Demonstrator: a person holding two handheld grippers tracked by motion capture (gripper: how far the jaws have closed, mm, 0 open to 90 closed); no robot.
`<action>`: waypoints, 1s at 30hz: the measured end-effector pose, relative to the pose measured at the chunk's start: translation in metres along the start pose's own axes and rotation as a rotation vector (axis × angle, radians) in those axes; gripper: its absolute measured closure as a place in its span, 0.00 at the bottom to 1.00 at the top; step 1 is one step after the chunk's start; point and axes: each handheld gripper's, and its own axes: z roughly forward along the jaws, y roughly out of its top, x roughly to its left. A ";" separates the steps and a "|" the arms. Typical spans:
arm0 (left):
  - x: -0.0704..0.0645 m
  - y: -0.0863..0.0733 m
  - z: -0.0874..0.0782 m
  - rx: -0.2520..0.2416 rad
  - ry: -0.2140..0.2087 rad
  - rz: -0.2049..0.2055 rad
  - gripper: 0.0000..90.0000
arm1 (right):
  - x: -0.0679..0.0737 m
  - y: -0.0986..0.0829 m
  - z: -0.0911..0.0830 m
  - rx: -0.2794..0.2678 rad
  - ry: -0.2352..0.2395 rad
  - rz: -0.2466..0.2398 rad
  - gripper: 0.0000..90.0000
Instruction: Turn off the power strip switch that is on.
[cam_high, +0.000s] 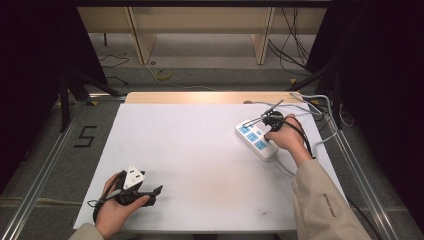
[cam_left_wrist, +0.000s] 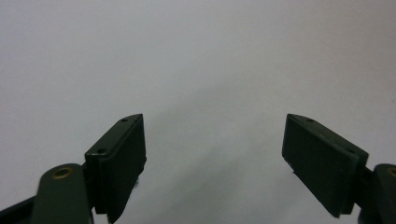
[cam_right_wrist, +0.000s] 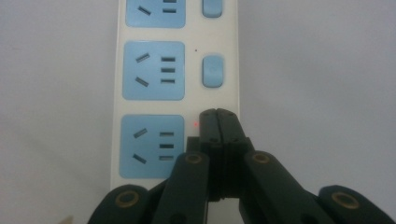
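Power strip (cam_high: 257, 140), one: white body with blue socket faces. Three sockets count in the high view; the right gripper view shows two sockets whole and a third cut off at the top edge. It lies flat on the tabletop (cam_high: 200, 150), directly beneath the right hand-held gripper (cam_high: 268, 133), well apart from the left one.

Rocker switches, blue: two show in the right gripper view, one (cam_right_wrist: 211, 70) beside the middle socket, straight ahead of the closed jaw tips, and one (cam_right_wrist: 211, 6) further ahead at the top edge. The place beside the nearest socket (cam_right_wrist: 152, 145), where a third would sit, is covered by the jaws.

Indicator lights, red: one lit point (cam_right_wrist: 194, 124) just to the left of the jaw tips; one faint dot (cam_right_wrist: 195, 49) by the middle socket.

Right hand-held gripper (cam_right_wrist: 218, 114), one: jaws pressed together with nothing between them, tips down on the strip's switch column beside the nearest socket. Held in the person's right hand (cam_high: 287, 137).

Left hand-held gripper (cam_high: 155, 192), one: jaws spread wide, nothing between them, over bare white tabletop (cam_left_wrist: 196, 70). One grey three-cornered plate sits on top. Held in the left hand (cam_high: 115, 212) near the tabletop's near edge.

Cables: several grey and white leads (cam_high: 312, 105) trail off just beyond the right hand-held gripper; exact number cannot be told.
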 end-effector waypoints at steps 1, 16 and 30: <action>0.000 0.000 0.000 0.001 0.000 0.001 0.24 | 0.000 0.000 0.000 0.000 -0.001 -0.004 1.00; 0.000 0.000 -0.001 0.002 -0.001 0.009 0.24 | 0.006 0.003 0.001 0.023 -0.041 -0.022 1.00; -0.001 0.001 0.000 0.003 -0.005 0.006 0.24 | 0.006 0.002 0.002 0.026 -0.038 -0.011 1.00</action>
